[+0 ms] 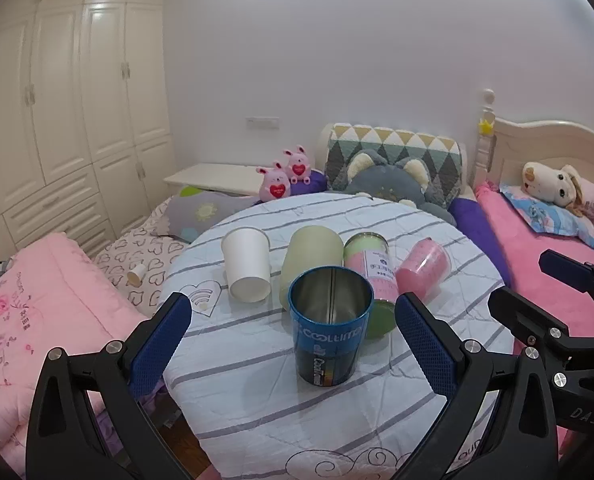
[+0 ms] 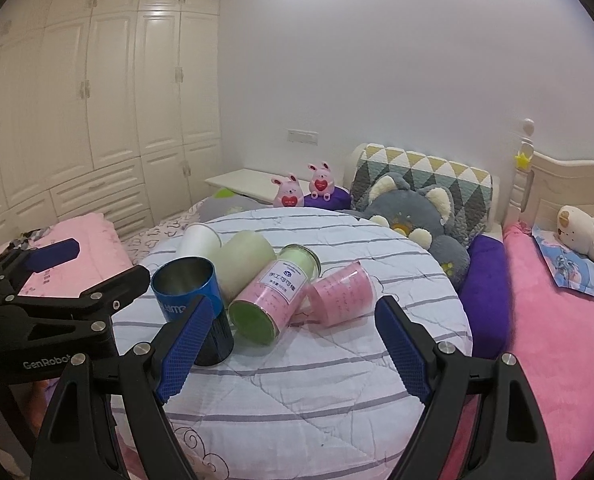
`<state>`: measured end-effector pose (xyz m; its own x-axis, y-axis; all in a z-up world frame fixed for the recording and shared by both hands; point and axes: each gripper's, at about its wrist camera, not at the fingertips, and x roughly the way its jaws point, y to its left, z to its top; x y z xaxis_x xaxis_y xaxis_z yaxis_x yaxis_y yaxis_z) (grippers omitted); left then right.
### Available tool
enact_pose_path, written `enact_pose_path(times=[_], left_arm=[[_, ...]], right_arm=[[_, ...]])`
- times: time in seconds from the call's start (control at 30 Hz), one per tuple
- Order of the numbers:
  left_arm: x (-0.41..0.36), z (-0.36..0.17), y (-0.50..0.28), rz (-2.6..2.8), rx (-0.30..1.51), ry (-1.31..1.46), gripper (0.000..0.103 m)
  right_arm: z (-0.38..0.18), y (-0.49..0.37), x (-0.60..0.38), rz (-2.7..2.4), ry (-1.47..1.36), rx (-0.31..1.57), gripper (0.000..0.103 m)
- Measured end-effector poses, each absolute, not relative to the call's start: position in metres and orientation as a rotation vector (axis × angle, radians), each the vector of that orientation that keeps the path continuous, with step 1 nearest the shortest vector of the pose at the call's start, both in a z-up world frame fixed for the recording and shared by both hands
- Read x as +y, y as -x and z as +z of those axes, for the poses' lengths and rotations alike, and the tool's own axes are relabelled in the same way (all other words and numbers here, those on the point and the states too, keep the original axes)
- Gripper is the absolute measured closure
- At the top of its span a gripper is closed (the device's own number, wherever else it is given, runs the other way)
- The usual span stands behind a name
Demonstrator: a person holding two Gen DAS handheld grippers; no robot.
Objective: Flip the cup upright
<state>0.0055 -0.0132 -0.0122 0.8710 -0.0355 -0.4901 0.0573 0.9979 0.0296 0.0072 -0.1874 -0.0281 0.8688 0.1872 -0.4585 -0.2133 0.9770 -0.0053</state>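
Blue metal cup (image 1: 331, 330) w/ shiny steel inside is standing upright, mouth up, near front of round table w/ striped white quilt cover (image 1: 257, 408). Left gripper (image 1: 297, 344) is sitting wide open either side of it, not touching. Right gripper (image 2: 293, 344) is also gaping wide, holding nothing, pointing at pink-labelled green canister (image 2: 271, 298) lying on its side just beside the cup.

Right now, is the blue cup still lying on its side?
No, the blue cup stands upright on the striped table cover, its open mouth facing up, between the left gripper's open fingers.
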Motion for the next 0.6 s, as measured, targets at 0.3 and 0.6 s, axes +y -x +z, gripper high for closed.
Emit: enact_pose_path(times=[0.3, 0.6], left_arm=[[-0.0183, -0.0158, -0.0064, -0.033, 0.519, -0.061, 0.000], [-0.0183, -0.0158, -0.0057, -0.033, 0.525, -0.066, 0.000]], right_arm=[[-0.0292, -0.0088, -0.1924, 0.225, 0.045, 0.474, 0.018], [-0.0295, -0.0100, -0.1937, 0.228, 0.041, 0.475, 0.018]])
